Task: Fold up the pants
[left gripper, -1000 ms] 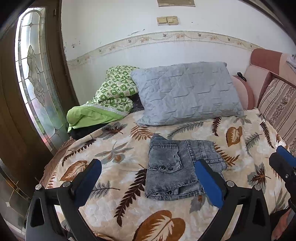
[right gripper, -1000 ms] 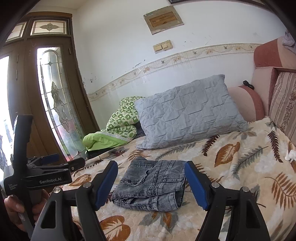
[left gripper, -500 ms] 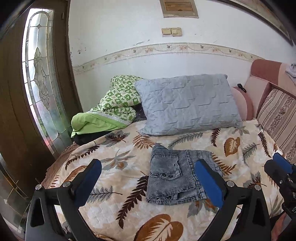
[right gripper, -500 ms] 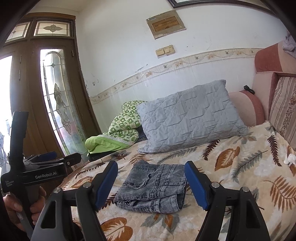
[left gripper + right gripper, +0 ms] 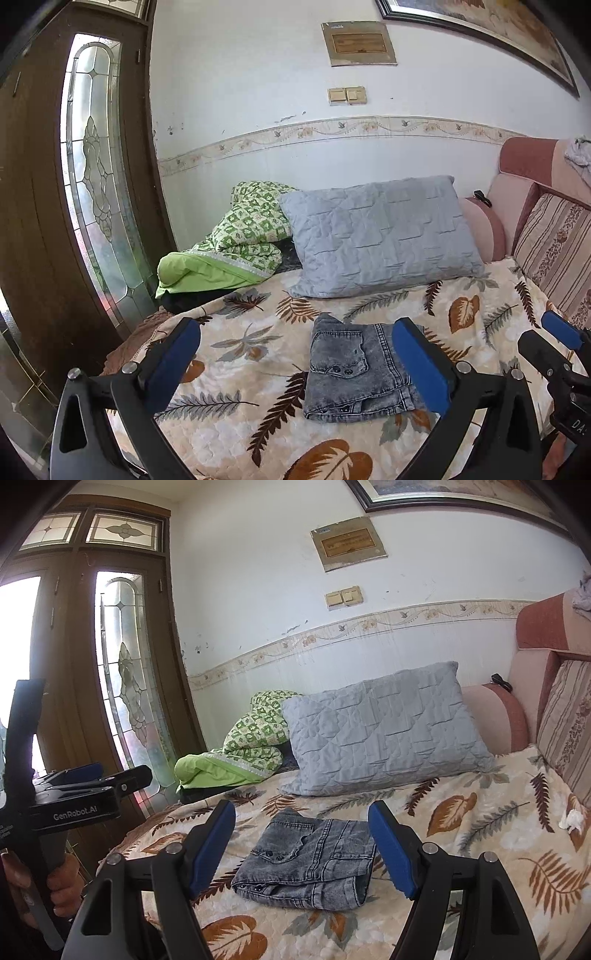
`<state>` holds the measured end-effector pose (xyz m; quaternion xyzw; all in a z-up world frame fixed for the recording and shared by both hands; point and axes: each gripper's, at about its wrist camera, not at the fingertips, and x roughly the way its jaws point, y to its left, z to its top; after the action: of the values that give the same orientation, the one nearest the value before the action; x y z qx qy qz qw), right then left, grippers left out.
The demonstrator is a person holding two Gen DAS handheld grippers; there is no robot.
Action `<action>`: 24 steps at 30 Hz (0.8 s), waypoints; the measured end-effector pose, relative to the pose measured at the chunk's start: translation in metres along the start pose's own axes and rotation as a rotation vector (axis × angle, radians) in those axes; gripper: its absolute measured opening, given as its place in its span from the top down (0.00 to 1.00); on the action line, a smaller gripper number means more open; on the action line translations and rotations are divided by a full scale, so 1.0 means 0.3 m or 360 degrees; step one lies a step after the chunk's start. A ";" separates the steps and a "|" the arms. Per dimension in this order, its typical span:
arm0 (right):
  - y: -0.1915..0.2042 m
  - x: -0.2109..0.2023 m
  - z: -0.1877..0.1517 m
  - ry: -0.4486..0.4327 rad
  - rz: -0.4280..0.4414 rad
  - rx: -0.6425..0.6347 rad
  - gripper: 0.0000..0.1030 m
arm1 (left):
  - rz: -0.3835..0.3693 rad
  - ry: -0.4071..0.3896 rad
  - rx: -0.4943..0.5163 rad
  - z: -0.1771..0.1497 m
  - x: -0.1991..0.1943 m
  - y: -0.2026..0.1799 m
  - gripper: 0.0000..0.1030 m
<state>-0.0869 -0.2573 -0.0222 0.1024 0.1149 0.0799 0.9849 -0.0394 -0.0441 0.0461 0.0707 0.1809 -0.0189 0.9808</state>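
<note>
The grey denim pants lie folded into a compact rectangle on the leaf-print bedspread; they also show in the right wrist view. My left gripper is open and empty, held back from and above the bed, with the pants seen between its blue pads. My right gripper is open and empty too, held back from the pants. It shows at the right edge of the left wrist view. The left gripper shows at the left of the right wrist view.
A grey quilted pillow and a green patterned blanket lie at the head of the bed against the wall. A striped cushion and pink headboard stand at the right. A wooden door with glass is at the left.
Both grippers have pulled back and tilted upward, so more of the wall shows. The folded pants have not moved. Both stay open.
</note>
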 end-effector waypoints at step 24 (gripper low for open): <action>0.068 0.002 0.008 0.0003 0.0028 -0.0107 0.25 | -0.0059 -0.0136 -0.0052 0.033 -0.102 0.069 0.00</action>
<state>-0.0883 -0.2381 -0.0154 0.0701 0.1122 0.0923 0.9869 -0.0631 -0.0247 0.0690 0.0504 0.1405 -0.0373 0.9881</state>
